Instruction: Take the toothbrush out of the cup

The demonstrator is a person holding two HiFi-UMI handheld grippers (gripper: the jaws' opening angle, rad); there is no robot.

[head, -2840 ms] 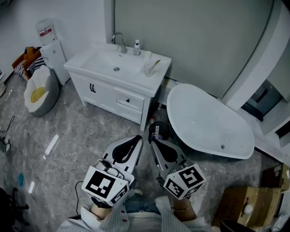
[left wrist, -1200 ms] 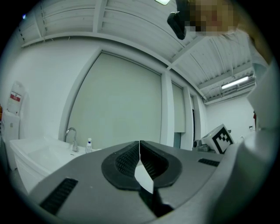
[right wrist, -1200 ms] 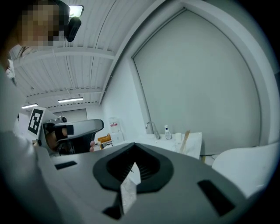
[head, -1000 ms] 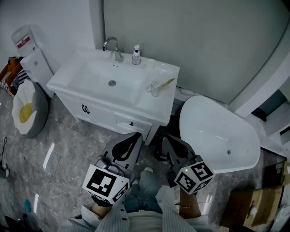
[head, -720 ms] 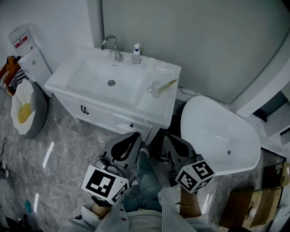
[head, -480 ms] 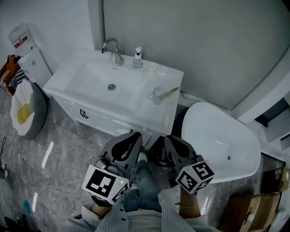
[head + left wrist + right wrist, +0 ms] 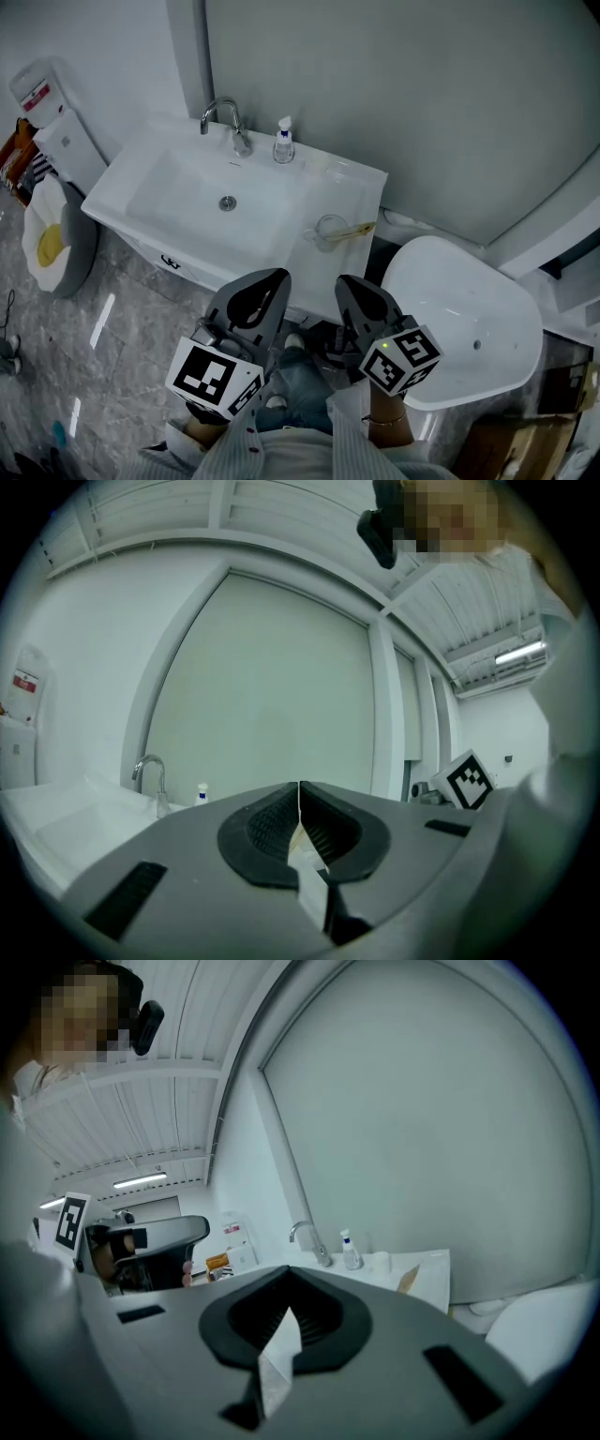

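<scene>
Toothbrush [image 7: 361, 228] slanted in clear cup [image 7: 328, 228], on white counter [image 7: 352, 183] right of sink [image 7: 187, 202]; left tool [image 7: 275, 277] and right tool [image 7: 345, 281] both closed, empty, apart from cup.

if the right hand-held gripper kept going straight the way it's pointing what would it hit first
The right hand-held gripper would probably meet the front edge of the sink vanity first, just short of the cup holding the toothbrush; depth is unclear.
</scene>
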